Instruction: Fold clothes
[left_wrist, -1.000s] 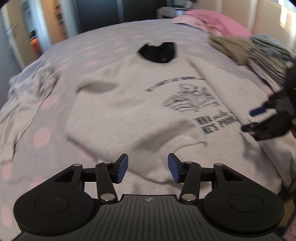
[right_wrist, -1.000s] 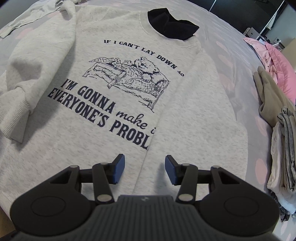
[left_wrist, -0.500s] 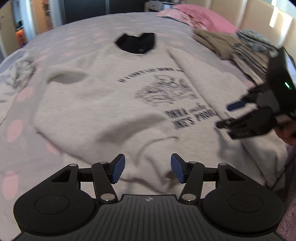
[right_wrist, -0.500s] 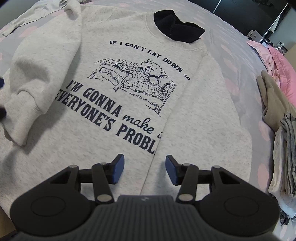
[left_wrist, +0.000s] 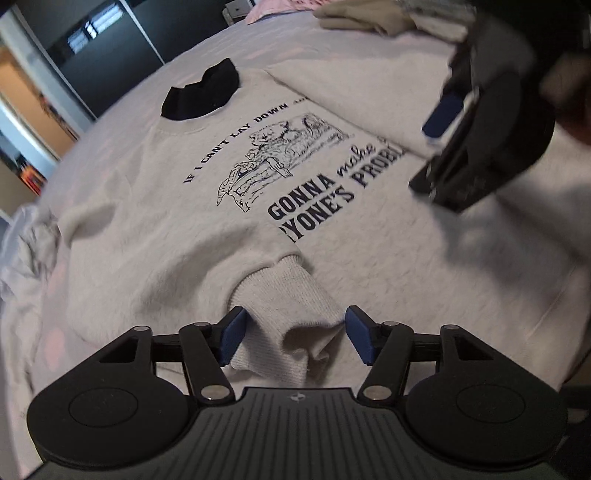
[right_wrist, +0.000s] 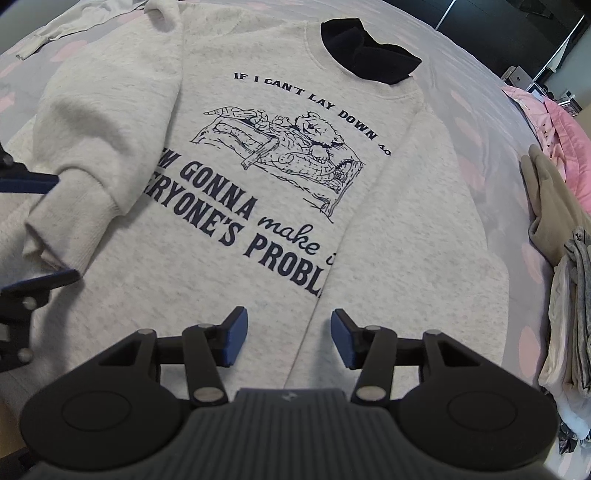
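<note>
A light grey sweatshirt (right_wrist: 229, 280) with a dark navy print and a black collar (right_wrist: 365, 62) lies face up on the bed. Its right sleeve (right_wrist: 406, 236) is folded in over the body and covers the end of the print. The left sleeve bends inward, and its ribbed cuff (left_wrist: 284, 306) lies between the spread fingers of my left gripper (left_wrist: 295, 334), which is open. That gripper (right_wrist: 33, 229) also shows at the left edge of the right wrist view, straddling the cuff (right_wrist: 62, 229). My right gripper (right_wrist: 288, 338) is open above the lower body, at the folded sleeve's edge.
The bed cover (right_wrist: 472, 122) is grey with pink dots. A stack of folded clothes (right_wrist: 565, 295), a beige garment (right_wrist: 550, 206) and pink bedding (right_wrist: 554, 122) lie along the right side. A crumpled white garment (left_wrist: 26, 240) lies to the left.
My left gripper has dropped and moved in on the left sleeve cuff, which now lies between its fingers. The right gripper has edged slightly forward over the sweatshirt and stays open.
</note>
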